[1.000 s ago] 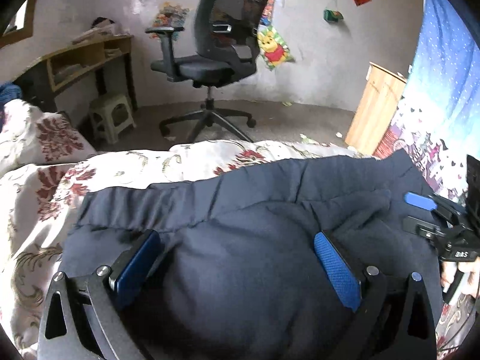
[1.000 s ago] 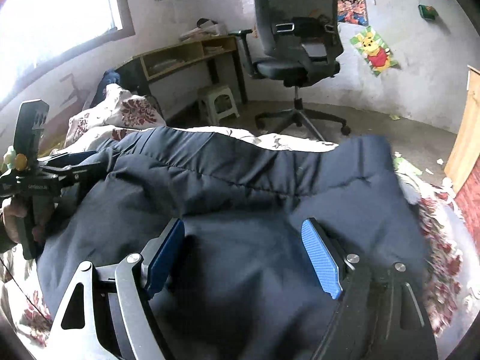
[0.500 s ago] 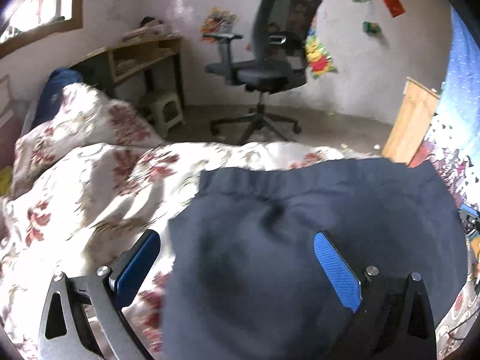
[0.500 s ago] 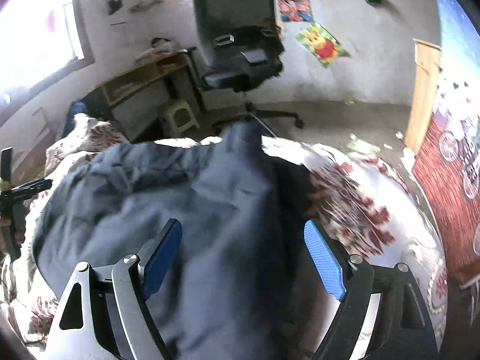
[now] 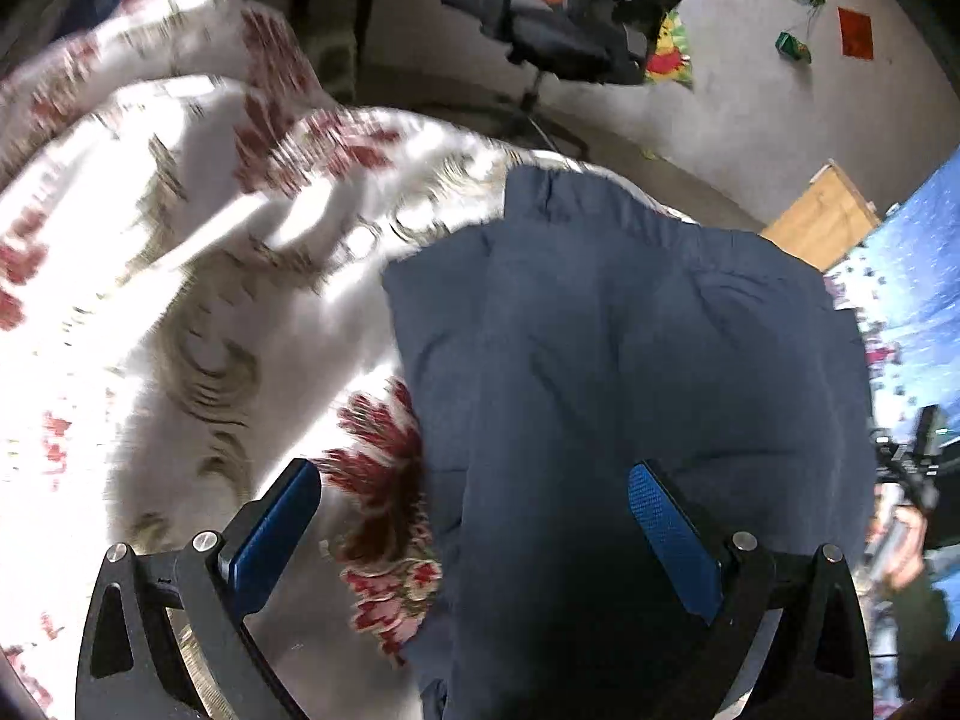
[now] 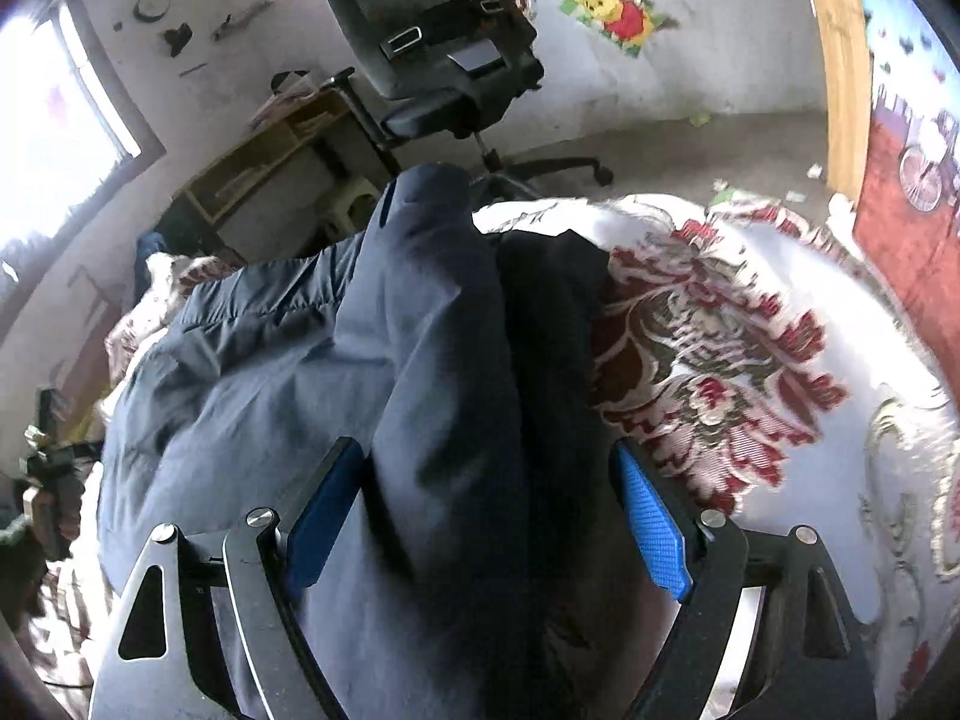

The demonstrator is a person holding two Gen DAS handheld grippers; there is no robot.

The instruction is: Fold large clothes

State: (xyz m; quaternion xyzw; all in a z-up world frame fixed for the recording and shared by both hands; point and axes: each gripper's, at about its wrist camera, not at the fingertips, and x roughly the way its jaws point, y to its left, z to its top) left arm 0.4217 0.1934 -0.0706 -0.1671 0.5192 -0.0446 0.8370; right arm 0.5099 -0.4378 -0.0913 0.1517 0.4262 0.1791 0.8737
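Note:
A large dark navy padded garment (image 5: 630, 360) lies on a bed with a white and red floral cover (image 5: 150, 300). In the left wrist view my left gripper (image 5: 474, 510) is open over the garment's left edge, one blue pad on the cover side, the other over the cloth. In the right wrist view the garment (image 6: 300, 360) is bunched into a raised fold running between the pads. My right gripper (image 6: 492, 498) is open around that fold at the garment's right edge. The other gripper shows small at the far left (image 6: 48, 456).
A black office chair (image 6: 432, 54) stands on the floor beyond the bed. A wooden desk (image 6: 270, 150) and a small stool are left of it. A wooden cabinet (image 6: 840, 60) and a blue patterned curtain (image 5: 918, 276) are on the right.
Both grippers have swung outward to opposite edges of the garment. The cloth has been drawn in from both sides and now looks narrower, with a raised fold on its right side.

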